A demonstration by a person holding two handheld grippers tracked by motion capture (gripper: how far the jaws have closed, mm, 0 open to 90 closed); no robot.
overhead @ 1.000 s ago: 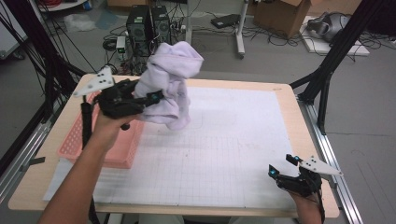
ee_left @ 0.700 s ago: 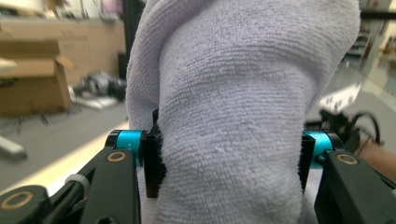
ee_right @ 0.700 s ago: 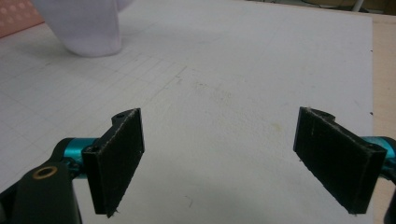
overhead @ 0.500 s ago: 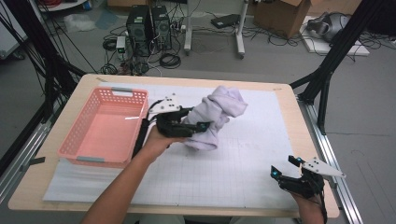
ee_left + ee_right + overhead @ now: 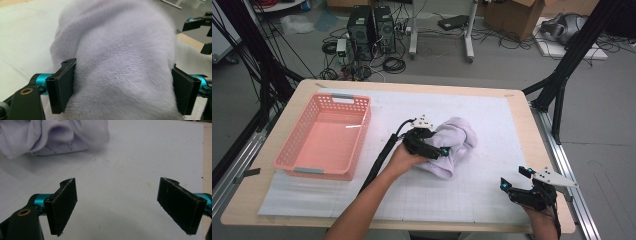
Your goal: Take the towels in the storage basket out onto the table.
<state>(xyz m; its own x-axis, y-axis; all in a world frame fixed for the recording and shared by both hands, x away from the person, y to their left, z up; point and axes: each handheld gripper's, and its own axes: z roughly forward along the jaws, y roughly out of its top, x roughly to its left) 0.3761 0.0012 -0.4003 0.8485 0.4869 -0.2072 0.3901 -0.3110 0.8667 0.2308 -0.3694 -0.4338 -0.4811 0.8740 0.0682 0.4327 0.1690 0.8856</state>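
A crumpled pale lilac cloth (image 5: 458,136) lies on the white gridded mat (image 5: 492,115) near the middle of the table. My left gripper (image 5: 433,146) rests against its left side. In the left gripper view the cloth (image 5: 120,47) bulges between the two jaws, which stand wide apart, so this gripper (image 5: 122,77) is open around the fabric. My right gripper (image 5: 513,178) hovers low at the table's front right corner, open and holding nothing (image 5: 117,195). From there the cloth (image 5: 50,135) lies ahead, at the upper left of the right gripper view.
A pink plastic basket (image 5: 365,131) with nothing in it stands on the left of the table. Black frame legs (image 5: 557,85) rise beside the right edge. Computers, cables and boxes lie on the floor beyond the far edge.
The left gripper carried the cloth from above the basket rightward and down onto the middle of the mat, and its jaws now stand apart. The right gripper barely moved.
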